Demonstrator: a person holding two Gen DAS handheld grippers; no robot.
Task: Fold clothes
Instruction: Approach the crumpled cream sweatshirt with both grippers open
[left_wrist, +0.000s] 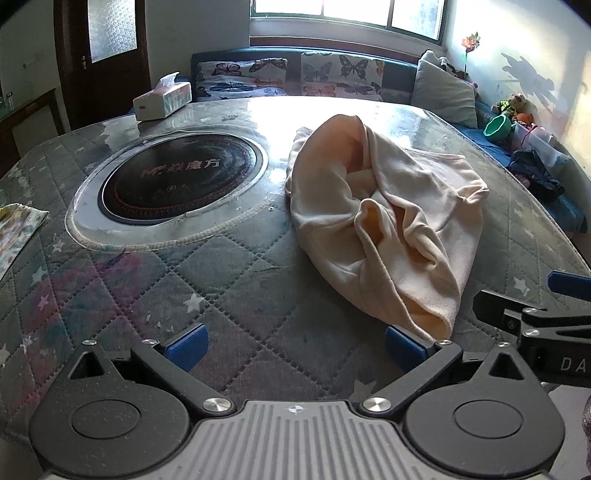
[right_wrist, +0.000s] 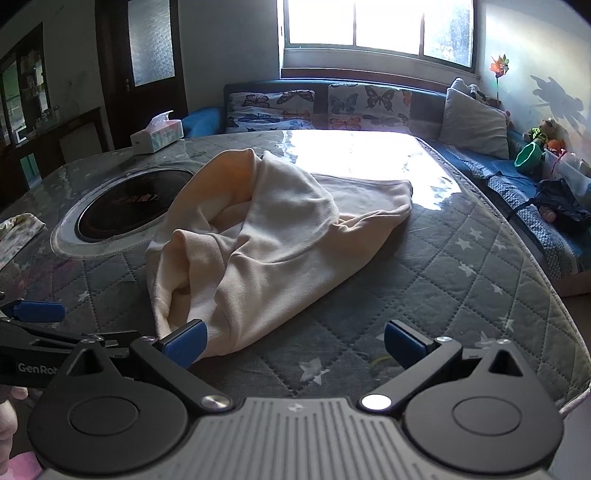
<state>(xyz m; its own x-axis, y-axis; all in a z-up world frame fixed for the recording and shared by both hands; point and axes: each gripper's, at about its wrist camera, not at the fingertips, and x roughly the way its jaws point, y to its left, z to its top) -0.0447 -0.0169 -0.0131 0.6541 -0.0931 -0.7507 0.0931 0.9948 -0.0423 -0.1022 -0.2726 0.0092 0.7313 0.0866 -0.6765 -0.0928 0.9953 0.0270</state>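
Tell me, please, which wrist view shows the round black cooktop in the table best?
The left wrist view: the cooktop appears whole, with its metal ring and printed lettering. In the right wrist view the cream garment hides the cooktop's right edge, and it lies darker and flatter there.

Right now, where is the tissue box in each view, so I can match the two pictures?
Left wrist view: the tissue box is upper left, on the table's far edge.
Right wrist view: the tissue box is upper left too.
Shared landmark: the round cooktop lies in front of it.
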